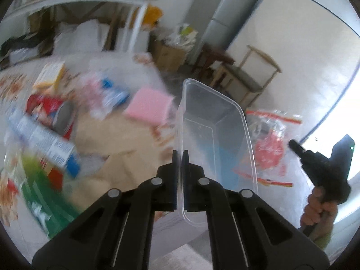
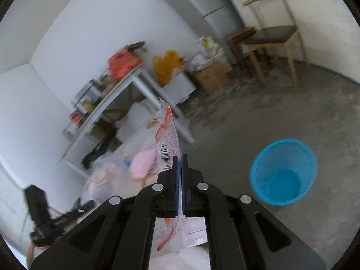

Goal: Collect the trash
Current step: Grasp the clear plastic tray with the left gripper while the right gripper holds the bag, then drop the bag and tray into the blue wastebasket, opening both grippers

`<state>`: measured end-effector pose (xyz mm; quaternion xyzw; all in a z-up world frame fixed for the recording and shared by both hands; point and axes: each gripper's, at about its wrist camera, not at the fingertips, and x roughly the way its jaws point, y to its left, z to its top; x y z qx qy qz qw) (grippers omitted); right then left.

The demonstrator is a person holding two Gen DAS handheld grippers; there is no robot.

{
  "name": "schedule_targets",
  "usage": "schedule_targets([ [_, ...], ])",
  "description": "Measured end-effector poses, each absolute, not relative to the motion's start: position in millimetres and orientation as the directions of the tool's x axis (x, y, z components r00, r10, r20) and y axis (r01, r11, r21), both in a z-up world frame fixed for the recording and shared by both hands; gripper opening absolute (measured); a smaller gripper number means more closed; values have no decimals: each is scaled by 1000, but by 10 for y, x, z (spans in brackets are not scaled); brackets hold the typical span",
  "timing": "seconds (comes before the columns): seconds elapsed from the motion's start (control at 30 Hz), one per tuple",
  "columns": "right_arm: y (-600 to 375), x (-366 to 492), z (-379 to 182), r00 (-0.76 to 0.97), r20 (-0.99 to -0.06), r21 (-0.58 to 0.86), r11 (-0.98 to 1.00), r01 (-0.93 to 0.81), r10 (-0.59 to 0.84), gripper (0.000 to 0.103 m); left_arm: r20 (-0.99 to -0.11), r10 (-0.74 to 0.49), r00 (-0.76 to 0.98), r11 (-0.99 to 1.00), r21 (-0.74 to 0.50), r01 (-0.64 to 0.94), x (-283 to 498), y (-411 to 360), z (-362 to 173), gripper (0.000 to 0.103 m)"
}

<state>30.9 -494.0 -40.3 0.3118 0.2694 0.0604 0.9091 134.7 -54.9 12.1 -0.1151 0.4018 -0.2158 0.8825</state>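
Observation:
My left gripper (image 1: pixel 179 154) is shut on the rim of a clear plastic food container (image 1: pixel 213 135), held tilted on its side above the table. In the right wrist view my right gripper (image 2: pixel 180 157) is shut on a clear plastic wrapper (image 2: pixel 167 132) with red print and a barcode. That same wrapper (image 1: pixel 270 144) hangs in the air to the right of the container, and the hand holding the right gripper shows at the lower right. A blue trash basket (image 2: pixel 284 172) stands on the floor, to the right of the right gripper.
Blurred trash lies on the table at left: a pink sponge (image 1: pixel 147 106), a red packet (image 1: pixel 47 108), a blue-and-white wrapper (image 1: pixel 42 139) and a green packet (image 1: pixel 42 193). A wooden chair (image 2: pixel 273 34), a cardboard box (image 2: pixel 210 76), a white shelf table (image 2: pixel 126 90) and a grey fridge (image 2: pixel 202 2) stand around the concrete floor.

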Motion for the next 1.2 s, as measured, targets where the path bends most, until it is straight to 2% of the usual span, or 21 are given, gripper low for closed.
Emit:
schedule_targets([
  [0.13,-5282,251,-510,848,-517,526,825,206,118,2,-654,-508,561,858,-331,392,1572,-1078,246,2],
  [0.27,-5656,356,-839,794,-607,497,799,338,41,2,-710,-493,502,841,-241,485,1969,-1845,144,2],
  [0.43,-6056,716,-1301,701,-713,436,773,460,-15,2,-809,-415,417,805,-113,582,2412,-2783,-217,2],
  [0.63,-6310,1251,-1738,634,-771,373,761,531,-64,2,-883,-315,349,769,-22,639,2860,-3676,-781,3],
  [0.67,-6354,1331,-1839,621,-781,369,754,543,-65,4,-888,-318,333,764,-32,644,2922,-3792,-874,10],
  [0.7,-6383,1420,-1942,605,-794,362,749,555,-64,10,-893,-322,315,762,-47,646,2988,-3904,-976,16],
  [0.73,-6440,1513,-2082,573,-817,342,745,573,-66,30,-899,-309,311,768,-43,638,3035,-3960,-1053,33],
  [0.77,-6488,1572,-2216,533,-843,311,738,599,-78,40,-902,-299,311,775,-40,630,3065,-3973,-1093,45],
  [0.8,-6520,1573,-2323,506,-858,291,725,624,-92,46,-902,-300,312,787,-49,615,3083,-3974,-1114,47],
  [0.87,-6558,1511,-2420,498,-863,298,708,640,-88,46,-887,-338,315,796,-91,599,3078,-3892,-1070,55],
  [0.9,-6559,1479,-2426,502,-861,306,704,641,-83,46,-876,-358,324,796,-104,597,3053,-3847,-1024,64],
  [1.07,-6451,1158,-2296,542,-836,331,708,624,-87,52,-799,-471,373,779,-178,602,2870,-3469,-634,82],
  [1.2,-6276,852,-1992,570,-809,300,734,609,-142,73,-724,-580,373,756,-308,577,2658,-3079,-276,87],
])
